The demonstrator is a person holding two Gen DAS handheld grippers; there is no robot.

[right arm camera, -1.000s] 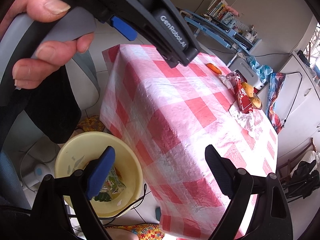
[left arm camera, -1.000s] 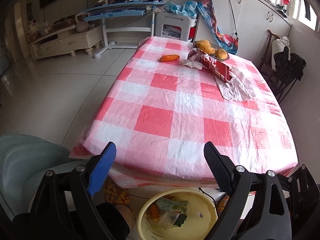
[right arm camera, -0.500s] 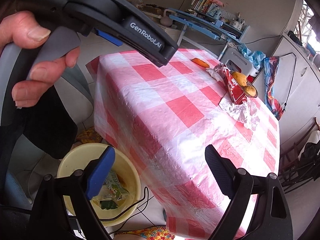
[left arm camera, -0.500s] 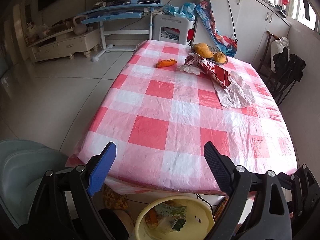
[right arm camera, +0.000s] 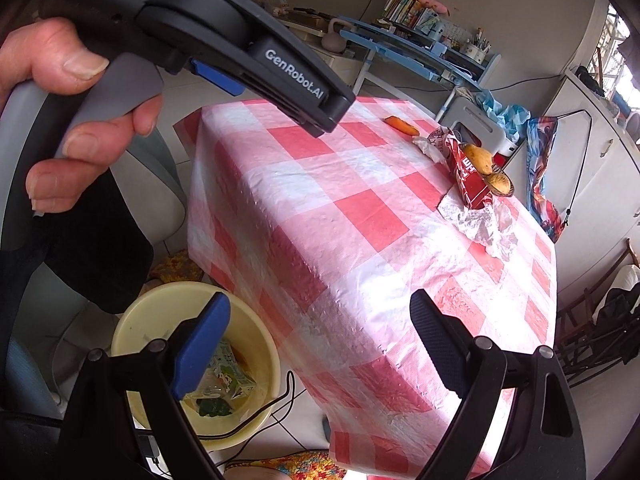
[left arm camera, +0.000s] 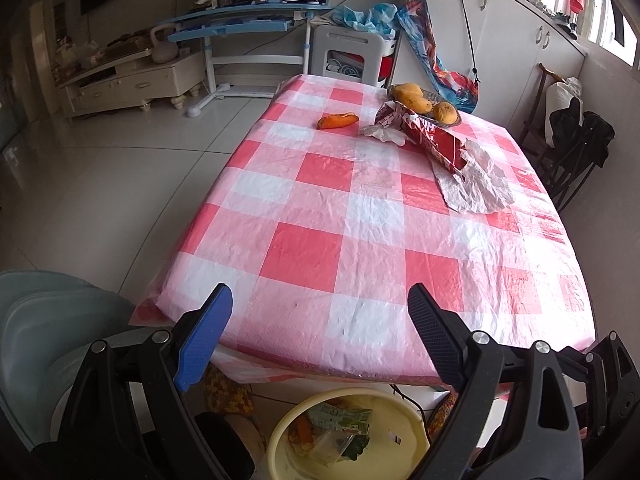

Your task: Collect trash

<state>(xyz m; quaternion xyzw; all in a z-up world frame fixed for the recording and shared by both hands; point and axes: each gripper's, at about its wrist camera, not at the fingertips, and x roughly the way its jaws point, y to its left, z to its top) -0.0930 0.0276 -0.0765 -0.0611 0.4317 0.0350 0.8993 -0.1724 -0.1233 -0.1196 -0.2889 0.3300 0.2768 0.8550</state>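
A yellow basin (left arm camera: 392,412) (right arm camera: 132,320) sits on the floor at the table's near end, with a green carton (left arm camera: 344,418) (right arm camera: 228,376) and other scraps inside. On the far part of the red-checked tablecloth (left arm camera: 360,216) lie an orange scrap (left arm camera: 336,121) (right arm camera: 401,125), a crumpled white tissue (left arm camera: 384,134), a red wrapper (left arm camera: 432,138) (right arm camera: 468,180) and crinkled white paper (left arm camera: 476,180) (right arm camera: 480,224). My left gripper (left arm camera: 320,332) hangs open and empty over the table's near edge. My right gripper (right arm camera: 320,340) is open and empty beside the table corner, above the basin.
A dish of yellow-brown fruit (left arm camera: 424,102) stands behind the red wrapper. A grey chair (left arm camera: 40,320) is at the near left. A person's hand (right arm camera: 68,92) holds the left gripper's handle. A dark folding chair (left arm camera: 572,148) stands right of the table.
The left view has shifted slightly, showing a little more of the tabletop. The right gripper has rolled, so the table now looks more upright in its view. Both jaws stay wide.
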